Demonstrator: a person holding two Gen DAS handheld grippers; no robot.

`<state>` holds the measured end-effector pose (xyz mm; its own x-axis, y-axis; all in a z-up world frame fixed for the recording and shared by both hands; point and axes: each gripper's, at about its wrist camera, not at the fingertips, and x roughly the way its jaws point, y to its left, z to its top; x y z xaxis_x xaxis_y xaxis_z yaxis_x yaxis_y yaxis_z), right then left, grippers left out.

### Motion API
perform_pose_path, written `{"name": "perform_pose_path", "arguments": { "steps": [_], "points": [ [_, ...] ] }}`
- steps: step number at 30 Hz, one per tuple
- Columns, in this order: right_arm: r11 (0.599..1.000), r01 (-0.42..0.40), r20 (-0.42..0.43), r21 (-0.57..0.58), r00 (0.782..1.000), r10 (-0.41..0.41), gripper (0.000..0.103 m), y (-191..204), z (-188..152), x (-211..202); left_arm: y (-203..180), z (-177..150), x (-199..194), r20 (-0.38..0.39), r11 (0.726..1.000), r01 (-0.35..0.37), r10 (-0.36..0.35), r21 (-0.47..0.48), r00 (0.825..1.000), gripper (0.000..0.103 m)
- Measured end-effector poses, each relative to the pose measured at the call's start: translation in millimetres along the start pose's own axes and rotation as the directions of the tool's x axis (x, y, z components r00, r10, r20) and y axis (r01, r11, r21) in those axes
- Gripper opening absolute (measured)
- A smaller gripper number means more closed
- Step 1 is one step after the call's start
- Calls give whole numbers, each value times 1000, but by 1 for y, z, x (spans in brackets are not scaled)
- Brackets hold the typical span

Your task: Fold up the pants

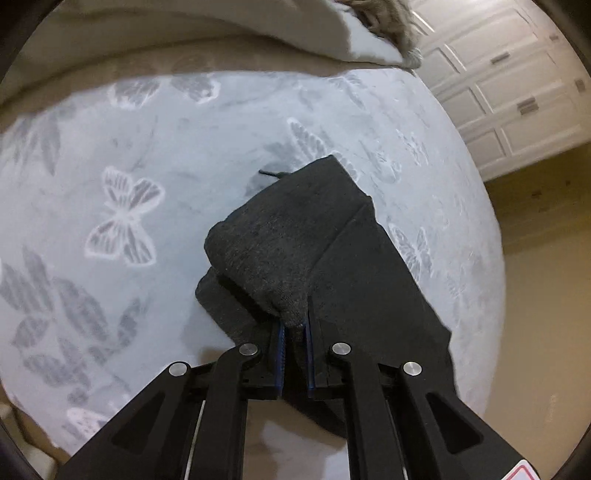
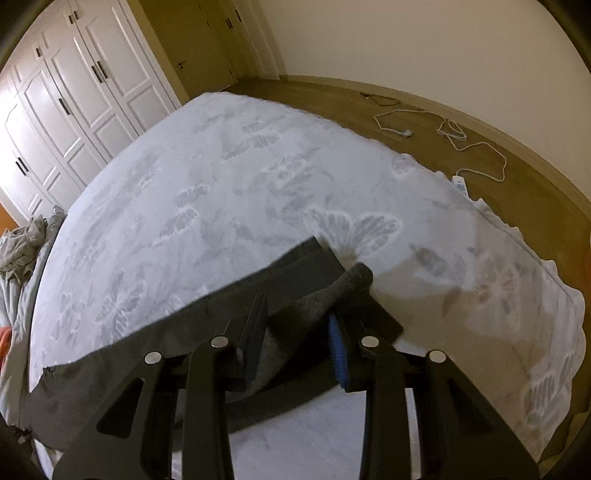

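Dark grey pants (image 1: 314,240) lie on a bed with a pale butterfly-print cover (image 1: 129,206). My left gripper (image 1: 294,326) is shut on a folded edge of the pants, with fabric bunched between its blue-lined pads. In the right wrist view the pants (image 2: 155,343) stretch leftward across the cover (image 2: 221,177). My right gripper (image 2: 299,314) stands with its jaws apart and a raised fold of the pants lies between them; the right pad (image 2: 338,350) shows bare blue.
White wardrobe doors (image 2: 74,96) stand beyond the bed. A white cable and power strip (image 2: 461,181) lie on the wood floor. Rumpled grey bedding (image 2: 26,240) sits at the left. A pillow (image 1: 221,33) lies at the bed's head.
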<state>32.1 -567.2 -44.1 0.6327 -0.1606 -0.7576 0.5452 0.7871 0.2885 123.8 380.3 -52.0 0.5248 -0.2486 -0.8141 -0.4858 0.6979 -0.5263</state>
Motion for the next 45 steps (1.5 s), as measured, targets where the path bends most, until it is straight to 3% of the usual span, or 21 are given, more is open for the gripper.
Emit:
{"name": "perform_pose_path", "arguments": {
  "steps": [3,6,8,9,10,12,14,15,16,18,21,25,27,28,31,34,36,39,41,44,45],
  "points": [
    [999,-31,2,12,1000,31,31,-3,0,-2,-6,-4,-4,20,999,-35,34,29,999,10],
    [1000,-20,-19,1,1000,20,32,-3,-3,3,-7,-12,7,26,979,-201,201,24,979,19],
    [999,8,-35,-34,999,-10,30,0,-5,8,-15,-15,-3,80,973,-230,228,23,970,19],
    [999,13,-34,-46,999,-15,9,1,-4,9,-18,-19,-7,104,973,-229,224,36,969,19],
    [999,-16,-23,-40,1000,15,2,2,0,3,-25,-21,-14,143,970,-236,225,63,964,19],
    [991,-134,80,-22,988,136,2,7,12,-31,-41,-26,-24,211,953,-281,253,110,944,20],
    [968,-236,227,-82,942,249,2,17,24,-75,-52,-31,-25,256,936,-328,288,130,923,20],
    [971,-206,268,-121,935,232,2,18,27,-80,-54,-34,-26,267,932,-335,291,139,919,20],
    [983,-131,232,-127,960,158,3,14,28,-66,-62,-37,-23,281,918,-359,305,166,910,20],
    [996,-30,61,-84,998,36,4,-8,18,-12,-73,-43,-20,299,896,-394,327,202,896,20],
    [983,106,-105,-149,987,-123,4,-22,-2,30,-83,-51,-12,276,892,-385,318,236,907,28],
    [955,183,-7,-233,982,-190,18,-7,-5,0,-100,-66,-2,278,876,-391,316,281,907,28],
    [956,187,29,-227,982,-186,53,-8,-5,-8,-108,-75,-3,295,865,-394,307,311,905,28],
    [944,237,42,-229,971,-234,58,-11,-6,-7,-113,-79,-3,301,862,-391,298,324,906,28],
    [904,379,79,-200,925,-371,53,-15,-3,-16,-134,-95,-8,341,849,-367,241,379,909,32],
    [972,151,194,-182,974,-115,48,32,0,-67,-157,-116,-4,355,828,-331,174,452,919,71],
    [965,36,205,-259,979,19,48,78,-9,-81,-165,-121,13,334,806,-351,203,477,920,71],
    [882,-177,62,-437,972,226,48,177,-48,-73,-161,-125,57,244,775,-384,298,503,923,64],
    [801,-311,-90,-511,947,309,43,239,-84,-53,-151,-128,73,153,786,-351,319,509,935,57],
    [676,-443,-287,-589,897,337,1,322,-136,-16,-143,-133,66,164,777,-340,300,530,940,57],
    [644,-451,-307,-618,893,330,1,342,-150,-10,-143,-135,63,193,760,-360,304,541,933,57]
  ]
}}
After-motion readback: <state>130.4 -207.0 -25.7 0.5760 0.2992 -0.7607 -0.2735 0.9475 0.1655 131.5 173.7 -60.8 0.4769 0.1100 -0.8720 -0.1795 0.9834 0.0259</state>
